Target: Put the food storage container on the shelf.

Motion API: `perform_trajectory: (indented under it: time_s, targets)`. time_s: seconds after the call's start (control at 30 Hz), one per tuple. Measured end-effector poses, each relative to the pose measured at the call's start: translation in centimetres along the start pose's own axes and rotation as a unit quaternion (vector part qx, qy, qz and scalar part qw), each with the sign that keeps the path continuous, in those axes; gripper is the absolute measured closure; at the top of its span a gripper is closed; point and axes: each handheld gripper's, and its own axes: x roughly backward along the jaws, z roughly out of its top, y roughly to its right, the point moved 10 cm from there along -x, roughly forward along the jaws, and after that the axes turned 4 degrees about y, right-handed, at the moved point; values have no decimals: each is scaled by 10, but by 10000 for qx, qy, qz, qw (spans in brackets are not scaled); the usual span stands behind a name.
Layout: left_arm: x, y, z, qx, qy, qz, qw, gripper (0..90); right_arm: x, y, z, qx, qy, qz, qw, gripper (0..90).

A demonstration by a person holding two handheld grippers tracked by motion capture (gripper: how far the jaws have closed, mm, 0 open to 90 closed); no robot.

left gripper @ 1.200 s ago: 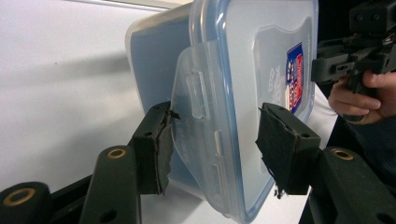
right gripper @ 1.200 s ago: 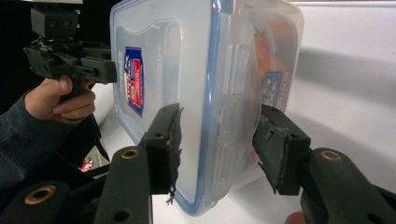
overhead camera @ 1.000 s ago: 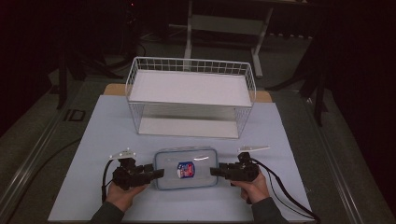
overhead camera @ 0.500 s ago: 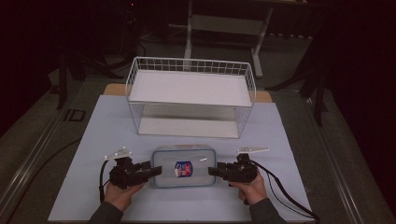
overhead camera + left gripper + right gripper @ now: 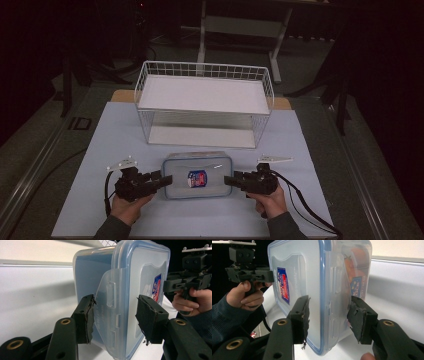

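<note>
Lying flat on the bench (image 5: pixel 100 150), a lidded plastic box (image 5: pixel 197 176) is flanked at its two short ends, so its long axis runs straight from the left claw (image 5: pixel 165 180) to the right claw (image 5: pixel 229 180). Each claw is seen part-open, its jaws set astride a side latch, the left claw's around the latch flap (image 5: pixel 110 302), apparently not yet clamped. Neither hand is nearer; a wire basket (image 5: pixel 205 107) stands beyond both claws.

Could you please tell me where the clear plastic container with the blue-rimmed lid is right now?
In the high view, the container lies on the table's near edge, in front of the wire basket, between the left gripper and right gripper.
</note>
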Motion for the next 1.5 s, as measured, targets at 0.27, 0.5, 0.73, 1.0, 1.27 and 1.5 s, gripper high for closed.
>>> perform_trajectory:
  time_s: [0.27, 0.5, 0.73, 1.0, 1.27, 1.5]
  targets:
    - [3, 7, 12, -110, 97, -2, 9999, 490, 5, -6, 11, 174, 144, -45, 9997, 524]
    - [4, 14, 27, -285, 199, -40, 9994, 490, 12, -12, 24, 388, 293, -78, 9988, 524]
    - [4, 22, 40, -487, 226, -65, 9985, 491, 19, -15, 34, 507, 410, -120, 9978, 522]
    - [5, 28, 50, -592, 281, -91, 9978, 491, 26, -20, 43, 614, 522, -139, 9967, 523]
    - [7, 29, 59, -580, 396, -158, 9974, 493, 29, -25, 57, 830, 535, -222, 9949, 522]
    - [9, 34, 77, -740, 465, -148, 9961, 492, 32, -30, 72, 935, 628, -230, 9934, 522]
